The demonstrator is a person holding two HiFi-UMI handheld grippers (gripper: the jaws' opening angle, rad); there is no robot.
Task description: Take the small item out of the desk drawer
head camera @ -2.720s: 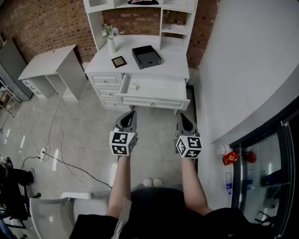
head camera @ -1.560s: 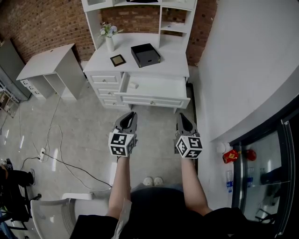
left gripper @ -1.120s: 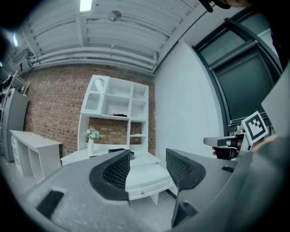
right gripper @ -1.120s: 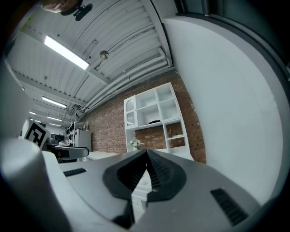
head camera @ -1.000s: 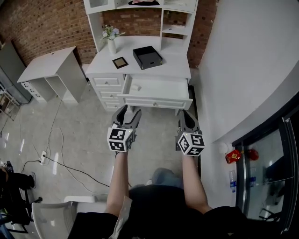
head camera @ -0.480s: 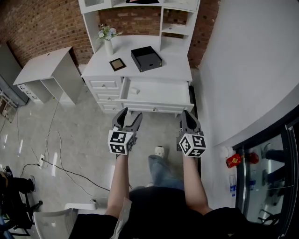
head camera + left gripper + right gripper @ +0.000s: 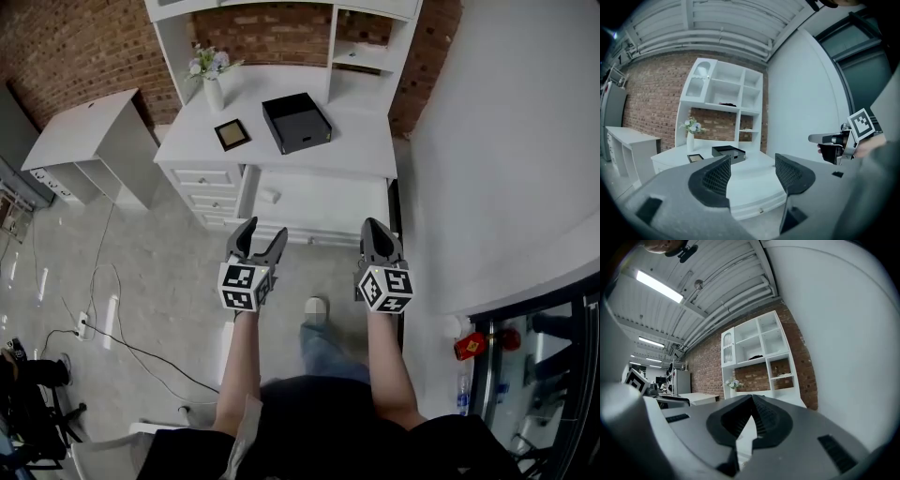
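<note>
Two things could bite here, I reckon. First, the small item (image 7: 271,195) is pale on a pale drawer (image 7: 347,202) floor and sits tucked over by the drawer's 9 o'clock wall, so a wide-spread tool coming down could clip that wall or the front lip and just shove the item deeper into the corner instead of getting round it. Second, a bump on the front panel might slide the open drawer back under the bench (image 7: 361,141). Right now the left tool (image 7: 262,234) is in the air, well apart from the drawer, with its jaws opening and nothing between them, and the item lies at roughly 12 o'clock from it. The right tool (image 7: 375,230) has its jaws pressed together, empty, with the item off at about 10 o'clock. As for the item itself, it looks like a little block lying flat with its long axis running about 9 to 3, maybe a touch skewed, but it's too small to say which end is the front. Judging by that, I'd close across the short side, or it could twist out.
</note>
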